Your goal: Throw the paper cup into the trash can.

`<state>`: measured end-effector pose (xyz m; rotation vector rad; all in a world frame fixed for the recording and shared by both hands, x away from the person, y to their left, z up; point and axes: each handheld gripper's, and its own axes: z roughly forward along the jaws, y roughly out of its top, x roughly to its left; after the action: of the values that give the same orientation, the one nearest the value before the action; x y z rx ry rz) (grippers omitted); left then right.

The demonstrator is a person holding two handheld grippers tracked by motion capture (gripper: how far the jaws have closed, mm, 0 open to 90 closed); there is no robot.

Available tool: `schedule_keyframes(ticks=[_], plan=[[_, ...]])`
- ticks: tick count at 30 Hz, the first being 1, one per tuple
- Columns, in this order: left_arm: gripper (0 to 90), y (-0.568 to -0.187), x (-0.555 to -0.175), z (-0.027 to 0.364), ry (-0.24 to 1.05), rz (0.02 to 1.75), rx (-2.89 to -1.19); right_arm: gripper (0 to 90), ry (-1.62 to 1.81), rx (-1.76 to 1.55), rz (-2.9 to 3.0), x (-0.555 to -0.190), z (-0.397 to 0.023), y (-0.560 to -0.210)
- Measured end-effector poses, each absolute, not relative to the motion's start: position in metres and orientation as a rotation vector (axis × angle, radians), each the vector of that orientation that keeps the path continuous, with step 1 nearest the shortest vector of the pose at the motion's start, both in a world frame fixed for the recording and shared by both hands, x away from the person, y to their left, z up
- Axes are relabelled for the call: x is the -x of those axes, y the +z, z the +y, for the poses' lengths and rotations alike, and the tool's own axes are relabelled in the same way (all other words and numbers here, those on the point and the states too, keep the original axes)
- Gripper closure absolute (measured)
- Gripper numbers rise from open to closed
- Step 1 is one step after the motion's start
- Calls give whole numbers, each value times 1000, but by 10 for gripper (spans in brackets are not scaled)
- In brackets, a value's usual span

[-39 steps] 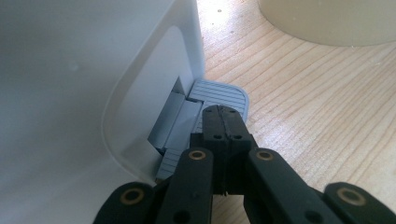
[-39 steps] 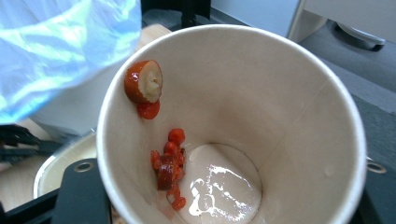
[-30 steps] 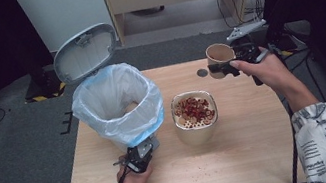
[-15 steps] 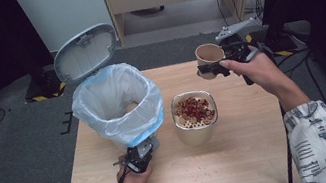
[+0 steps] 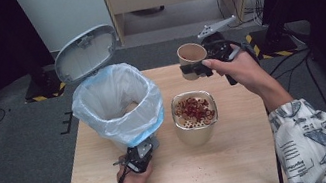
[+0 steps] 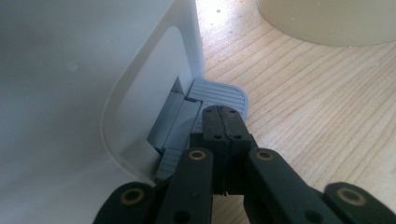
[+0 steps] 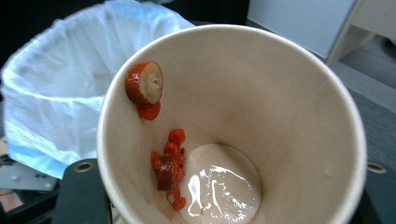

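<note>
My right gripper point(image 5: 199, 68) is shut on a brown paper cup point(image 5: 191, 54), which it holds in the air over the table's far edge. In the right gripper view the paper cup point(image 7: 303, 116) holds a little pale liquid point(image 7: 219, 186) and red fruit pieces point(image 7: 144, 86) stuck to its wall. The bin point(image 5: 117, 104), lined with a bluish bag, stands at the table's left with its lid point(image 5: 85, 52) raised. My left gripper point(image 5: 138, 158) is shut, with its tip point(image 6: 219, 119) resting on the bin's grey pedal point(image 6: 222, 95).
A large paper bowl point(image 5: 198, 133) topped with a strainer of red pieces stands mid-table, between the bin and the cup. The bin's white wall point(image 6: 93, 70) is close on the left of the left gripper view. A cabinet and cables lie beyond the table.
My right gripper has carried the cup leftward and slightly up, toward the bin. The left gripper has stayed on the pedal and the lid has stayed raised.
</note>
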<state>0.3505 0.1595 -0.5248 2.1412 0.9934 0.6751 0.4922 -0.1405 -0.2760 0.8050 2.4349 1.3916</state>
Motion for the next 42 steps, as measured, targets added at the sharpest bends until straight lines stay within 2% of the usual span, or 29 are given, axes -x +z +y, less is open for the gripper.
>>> schedule_keyframes(ticks=[14, 31, 42], plan=[[894, -525, -350, 159, 682, 993, -2145, 311, 1399, -764, 2451, -490, -114, -268], [894, -525, -350, 159, 681, 992, -2142, 308, 1450, -689, 2491, -492, -51, -264], [895, -524, -350, 159, 677, 989, -2143, 307, 1470, -671, 2497, -491, -29, -265]])
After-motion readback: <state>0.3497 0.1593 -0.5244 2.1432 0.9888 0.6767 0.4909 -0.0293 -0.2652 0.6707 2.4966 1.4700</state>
